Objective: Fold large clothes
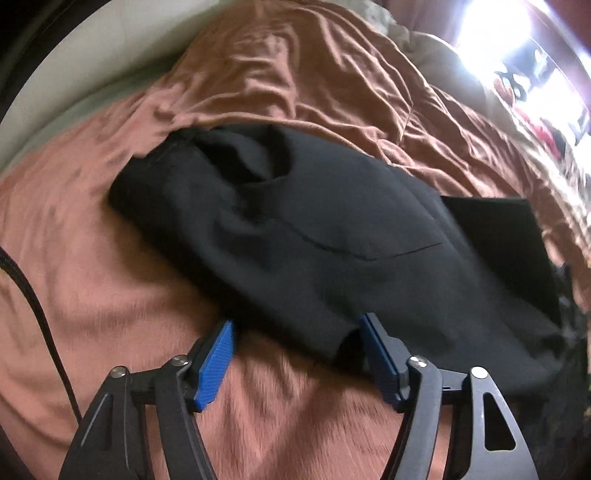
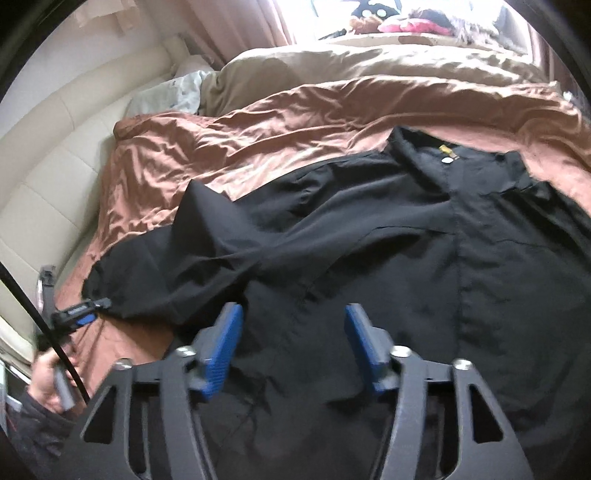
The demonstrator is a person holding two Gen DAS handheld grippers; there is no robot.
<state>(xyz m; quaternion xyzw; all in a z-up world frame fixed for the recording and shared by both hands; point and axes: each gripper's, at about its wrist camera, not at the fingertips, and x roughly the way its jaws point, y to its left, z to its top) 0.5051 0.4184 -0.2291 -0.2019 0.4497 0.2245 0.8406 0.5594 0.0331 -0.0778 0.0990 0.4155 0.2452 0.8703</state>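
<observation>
A large black shirt (image 2: 388,258) lies spread on the bed, its collar (image 2: 439,162) with a yellow label at the far side. One sleeve (image 2: 166,266) stretches out to the left. My right gripper (image 2: 291,325) hovers over the shirt's lower front, its jaws apart with no cloth pinched between the blue pads (image 2: 221,343). In the left wrist view the sleeve (image 1: 295,229) fills the middle. My left gripper (image 1: 295,336) stands open at the cuff end, whose edge lies between the blue fingers (image 1: 216,354) without being pressed. The left gripper (image 2: 83,308) also shows at the cuff in the right wrist view.
A wrinkled brown sheet (image 2: 221,147) covers the bed, with a beige duvet (image 2: 369,66) behind it. A cream padded headboard (image 2: 48,158) runs along the left. Plush toys (image 2: 406,22) sit at the bright window. A black cable (image 1: 40,317) hangs left. A person's hand (image 2: 44,376) holds the left gripper.
</observation>
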